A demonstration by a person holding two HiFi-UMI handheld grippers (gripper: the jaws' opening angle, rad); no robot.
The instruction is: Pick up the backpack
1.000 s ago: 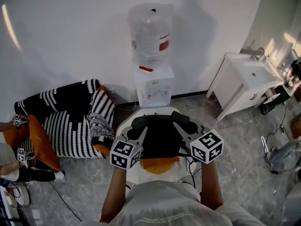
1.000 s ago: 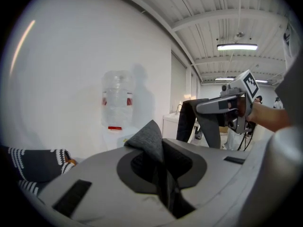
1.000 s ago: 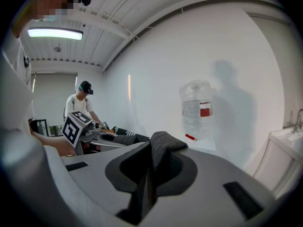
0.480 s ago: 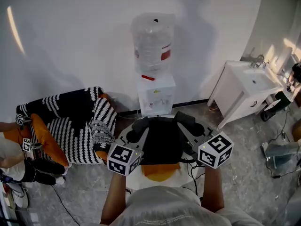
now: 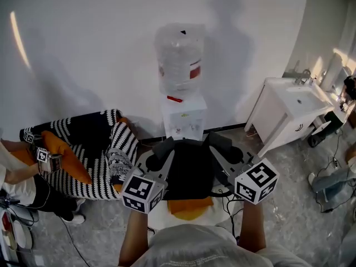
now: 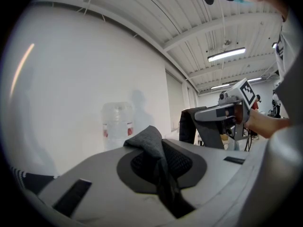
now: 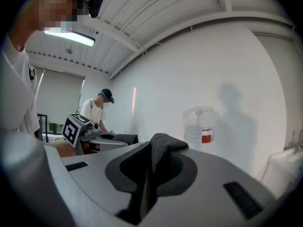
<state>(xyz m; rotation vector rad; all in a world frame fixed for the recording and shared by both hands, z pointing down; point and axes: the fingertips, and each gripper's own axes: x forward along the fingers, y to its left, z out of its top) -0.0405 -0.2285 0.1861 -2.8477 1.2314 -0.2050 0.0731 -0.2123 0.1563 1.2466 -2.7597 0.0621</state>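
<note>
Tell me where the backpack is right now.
In the head view the backpack hangs at centre, pinched between the left gripper and right gripper, just in front of the water dispenser.

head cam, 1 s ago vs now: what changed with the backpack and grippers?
Both hands rose toward the camera and carried the backpack up, further off the orange item beneath it. The person at left reached over the striped armchair. Unchanged: the left gripper and right gripper are still shut on the backpack's mesh straps, and the water dispenser is where it was.
</note>
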